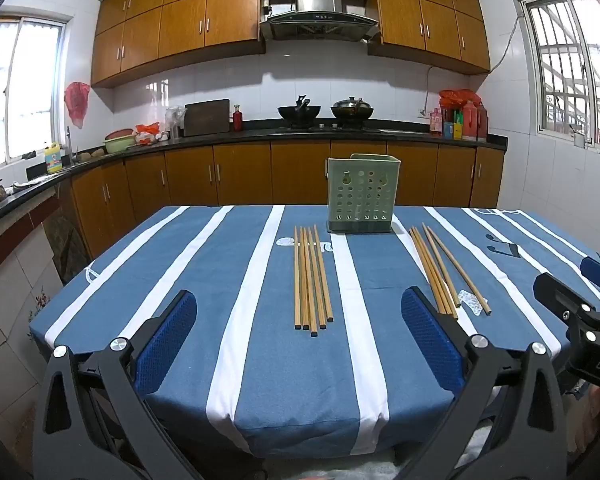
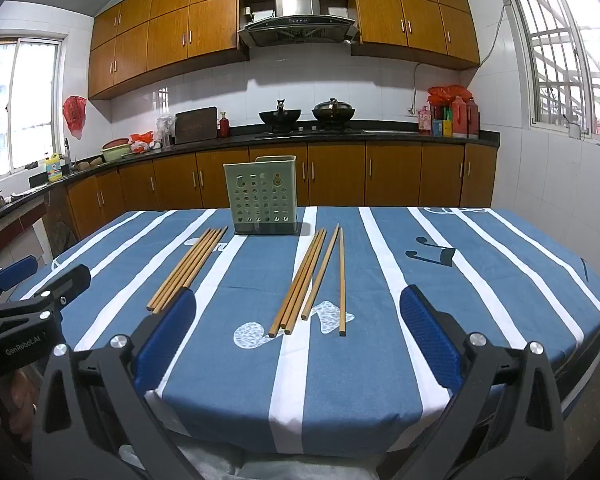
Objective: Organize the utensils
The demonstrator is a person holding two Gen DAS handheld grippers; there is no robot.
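Observation:
A green perforated utensil holder (image 1: 363,195) stands upright at the far middle of the blue striped tablecloth (image 1: 180,280); it shows in the right wrist view (image 2: 262,196) too. Two bundles of several wooden chopsticks lie flat in front of it: a left bundle (image 1: 312,280) (image 2: 188,270) and a right bundle (image 1: 440,272) (image 2: 312,280). My left gripper (image 1: 300,344) is open and empty, above the near table edge, facing the left bundle. My right gripper (image 2: 300,344) is open and empty, facing the right bundle. Each gripper shows at the edge of the other's view.
The table's near edge (image 1: 300,440) lies just under both grippers. Behind the table runs a kitchen counter (image 1: 260,136) with woks, bottles and a cutting board, wooden cabinets above and below, and windows on both sides.

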